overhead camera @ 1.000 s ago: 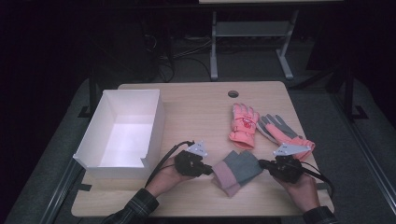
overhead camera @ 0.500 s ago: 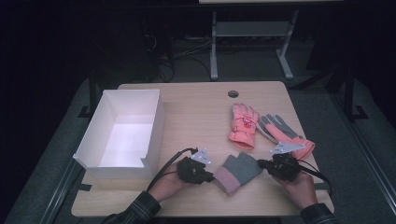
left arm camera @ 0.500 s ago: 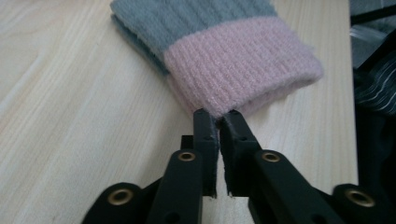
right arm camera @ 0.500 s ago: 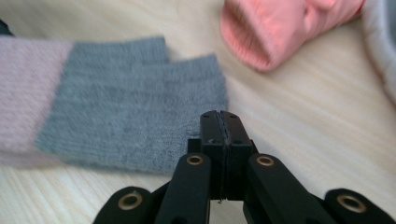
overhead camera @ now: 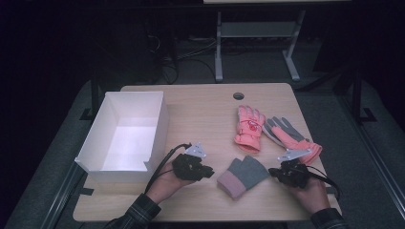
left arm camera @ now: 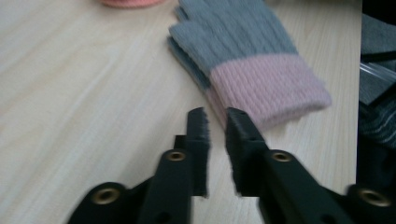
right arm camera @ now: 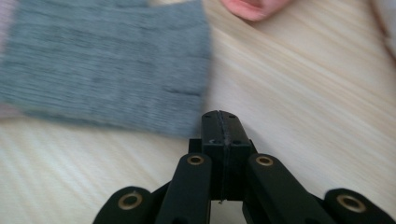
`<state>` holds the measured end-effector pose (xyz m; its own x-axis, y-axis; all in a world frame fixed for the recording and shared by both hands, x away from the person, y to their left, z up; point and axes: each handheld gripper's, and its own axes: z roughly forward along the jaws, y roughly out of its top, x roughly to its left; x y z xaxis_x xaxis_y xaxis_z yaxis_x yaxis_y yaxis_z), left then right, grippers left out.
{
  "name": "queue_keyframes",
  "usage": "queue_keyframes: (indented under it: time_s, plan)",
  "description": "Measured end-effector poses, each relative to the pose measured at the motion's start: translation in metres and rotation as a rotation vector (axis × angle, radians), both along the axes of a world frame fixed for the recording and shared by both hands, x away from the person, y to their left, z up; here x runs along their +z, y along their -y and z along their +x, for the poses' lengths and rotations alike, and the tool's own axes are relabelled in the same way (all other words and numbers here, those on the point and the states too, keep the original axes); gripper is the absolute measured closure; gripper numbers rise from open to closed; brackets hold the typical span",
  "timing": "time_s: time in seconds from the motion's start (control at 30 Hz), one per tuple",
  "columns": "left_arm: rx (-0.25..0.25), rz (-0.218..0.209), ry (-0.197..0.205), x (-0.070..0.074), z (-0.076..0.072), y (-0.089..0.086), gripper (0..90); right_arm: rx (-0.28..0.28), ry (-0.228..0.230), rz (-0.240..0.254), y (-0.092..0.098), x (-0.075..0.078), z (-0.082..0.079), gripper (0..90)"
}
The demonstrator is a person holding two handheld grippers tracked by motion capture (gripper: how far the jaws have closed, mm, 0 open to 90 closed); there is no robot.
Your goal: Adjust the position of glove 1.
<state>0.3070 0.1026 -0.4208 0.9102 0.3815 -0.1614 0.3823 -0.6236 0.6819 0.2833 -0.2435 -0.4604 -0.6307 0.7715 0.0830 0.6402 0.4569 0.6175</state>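
Note:
A grey knit glove (overhead camera: 241, 175) with a pink cuff lies flat near the table's front edge, between my two grippers. My left gripper (overhead camera: 208, 172) sits just left of the cuff. In the left gripper view its jaws have just been opening and stand a little apart, with nothing between them (left arm camera: 217, 120). The cuff (left arm camera: 268, 86) lies just beyond the tips. My right gripper (overhead camera: 274, 172) rests right of the glove's finger end. In the right gripper view its jaws (right arm camera: 220, 117) are pressed together and empty, just short of the grey knit (right arm camera: 102, 70).
A white open box (overhead camera: 157, 126) stands on the table's left side. A pink glove (overhead camera: 248, 128) and a grey and pink glove (overhead camera: 286, 136) lie at the right, behind my right gripper. A round cable hole (overhead camera: 238, 96) is at the far edge.
The grey glove, held up between both grippers a second ago, now lies flat on the table. The left jaws have parted slightly and stand off the cuff.

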Motion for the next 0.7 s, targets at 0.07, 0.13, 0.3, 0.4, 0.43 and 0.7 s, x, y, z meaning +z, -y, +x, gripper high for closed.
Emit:
queue_keyframes:
  time_s: [0.07,0.13,0.3,0.4,0.43,0.7]
  plan:
    - [0.010,0.001,0.000,0.002,0.000,0.002,64.4,0.006,-0.011,0.023,-0.001,0.001,-0.001,90.0]
    - [0.015,0.004,0.005,0.002,-0.001,0.005,57.2,0.019,-0.023,0.037,-0.002,0.000,-0.001,90.0]
    - [0.022,0.019,0.021,0.002,-0.002,0.011,40.5,0.064,-0.057,0.085,-0.012,-0.004,-0.004,90.0]
    - [0.017,0.045,0.023,0.001,-0.001,0.017,32.2,0.092,-0.044,0.080,-0.021,-0.003,-0.007,90.0]
    - [0.014,0.050,0.028,0.000,-0.001,0.020,30.4,0.099,-0.046,0.085,-0.024,-0.002,-0.008,90.0]
    - [0.012,0.091,0.039,-0.006,-0.004,0.036,19.6,0.148,-0.012,0.093,-0.041,0.000,-0.014,89.9]
